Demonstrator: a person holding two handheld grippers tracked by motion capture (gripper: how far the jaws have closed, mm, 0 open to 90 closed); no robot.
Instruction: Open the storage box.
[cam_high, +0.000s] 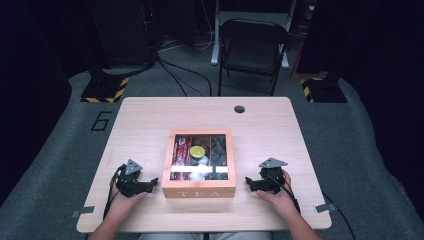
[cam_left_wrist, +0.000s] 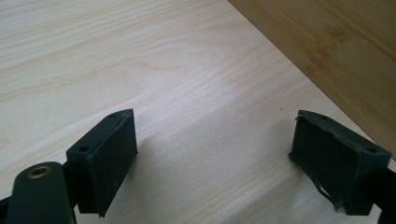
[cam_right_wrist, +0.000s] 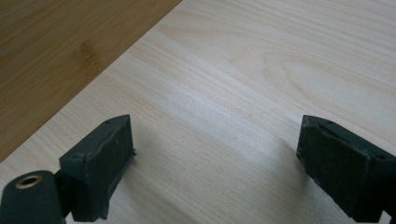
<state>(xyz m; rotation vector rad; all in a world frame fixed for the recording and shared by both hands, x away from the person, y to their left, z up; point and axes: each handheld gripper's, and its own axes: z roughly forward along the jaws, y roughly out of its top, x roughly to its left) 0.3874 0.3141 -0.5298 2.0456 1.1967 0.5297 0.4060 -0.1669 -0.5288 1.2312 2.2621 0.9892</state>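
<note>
Nearest the person, the left gripper (cam_high: 150, 183) and right gripper (cam_high: 248, 183) rest on the table (cam_high: 150, 115), jaws spread wide and holding nothing. Between them, just beside each, sits the wooden tea box (cam_high: 199, 191), its glass lid closed. Beyond stands a folding chair (cam_high: 252, 47).

Left gripper (cam_high: 150, 183): black body topped by a grey three-cornered plate with small dark holes; a thin black cable trails from its rear along the forearm. Right gripper (cam_high: 249, 182): same black build, same grey plate, with a black cable looping behind it. Both forearms are bare, with no sleeve in sight. In the left gripper view, the left gripper (cam_left_wrist: 212, 161) has two blocky black jaws with matte, slightly frayed pads, small screw holes on top, and a brass-ringed hole beside the left-hand jaw. The right gripper (cam_right_wrist: 215, 165) matches, brass ring included.
</note>
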